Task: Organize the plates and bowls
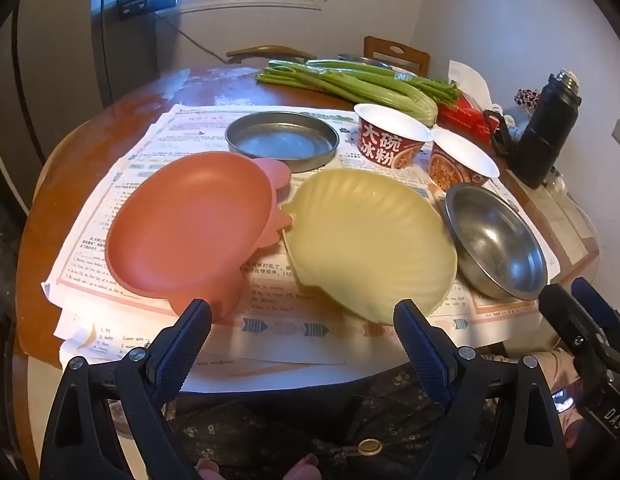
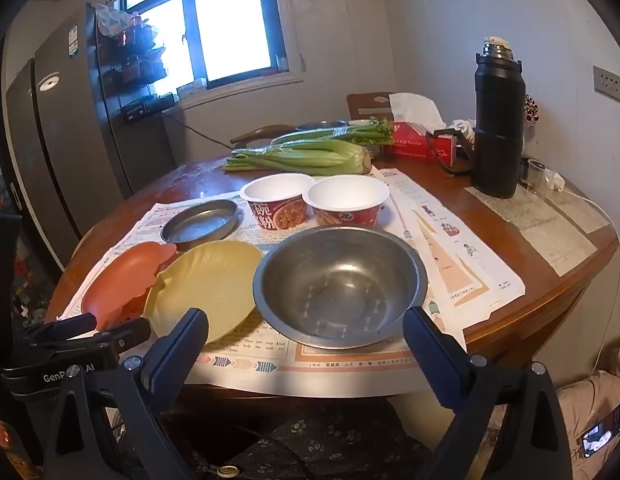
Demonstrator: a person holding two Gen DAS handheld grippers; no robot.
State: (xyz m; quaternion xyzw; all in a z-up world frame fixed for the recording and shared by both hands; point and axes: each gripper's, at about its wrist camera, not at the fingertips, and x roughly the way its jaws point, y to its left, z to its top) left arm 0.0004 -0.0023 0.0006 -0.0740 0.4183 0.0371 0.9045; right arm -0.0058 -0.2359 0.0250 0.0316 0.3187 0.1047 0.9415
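Observation:
On the paper-covered round table (image 1: 122, 112) lie an orange crab-shaped plate (image 1: 190, 224), a pale yellow shell-shaped plate (image 1: 370, 240), a flat steel dish (image 1: 282, 142), a steel bowl (image 1: 496, 240) and two red paper bowls (image 1: 390, 136) (image 1: 462, 162). My left gripper (image 1: 302, 320) hovers open just short of the two plastic plates, nothing between its fingers. My right gripper (image 2: 306, 330) is open in front of the steel bowl (image 2: 340, 286), empty too. The right gripper (image 1: 582, 300) also shows at the right edge of the left wrist view.
Celery stalks (image 2: 306, 156), a red tissue box (image 2: 422, 144), a black thermos (image 2: 498, 120) and a small glass (image 2: 536, 172) stand at the back of the table. Two wooden chairs (image 1: 396, 54) sit behind it. A person's patterned clothing (image 2: 310, 440) is below the table edge.

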